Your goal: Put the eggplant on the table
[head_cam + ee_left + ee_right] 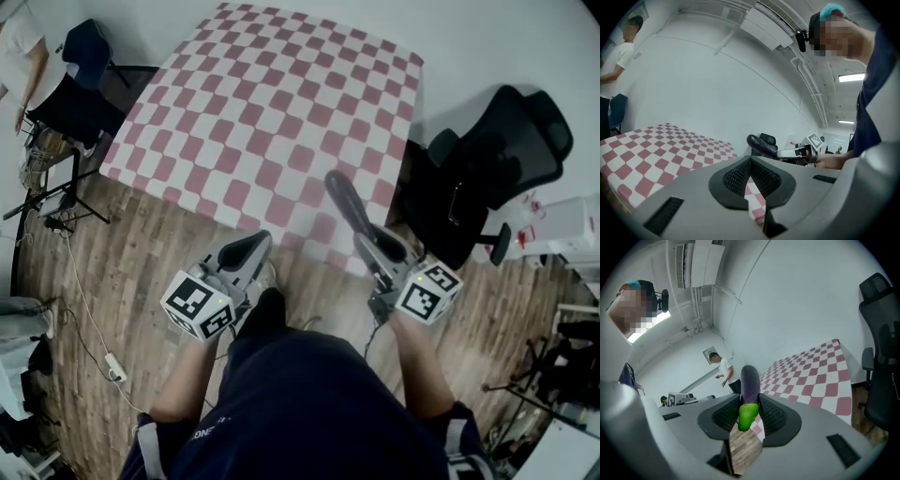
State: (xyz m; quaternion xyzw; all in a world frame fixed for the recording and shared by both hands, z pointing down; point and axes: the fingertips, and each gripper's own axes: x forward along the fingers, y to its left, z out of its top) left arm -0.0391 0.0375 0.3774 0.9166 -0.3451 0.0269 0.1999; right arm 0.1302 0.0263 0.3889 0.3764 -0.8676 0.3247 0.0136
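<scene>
A dark purple eggplant (345, 202) with a green stem end (747, 416) sticks out forward from my right gripper (375, 240), whose jaws are shut on it near the stem. In the right gripper view the eggplant (750, 383) rises between the two pads. Its tip hangs over the near edge of the table (272, 122), which wears a red-and-white checked cloth. My left gripper (251, 246) is shut with nothing in it and hovers over the wooden floor just short of the table's near edge. The left gripper view shows the eggplant (761, 146) off to its right.
A black office chair (487, 169) stands close to the table's right side. At the far left are a dark chair (89, 47), a person (23, 56), stands and cables (52, 202) on the wooden floor. A white box (572, 230) sits at the right.
</scene>
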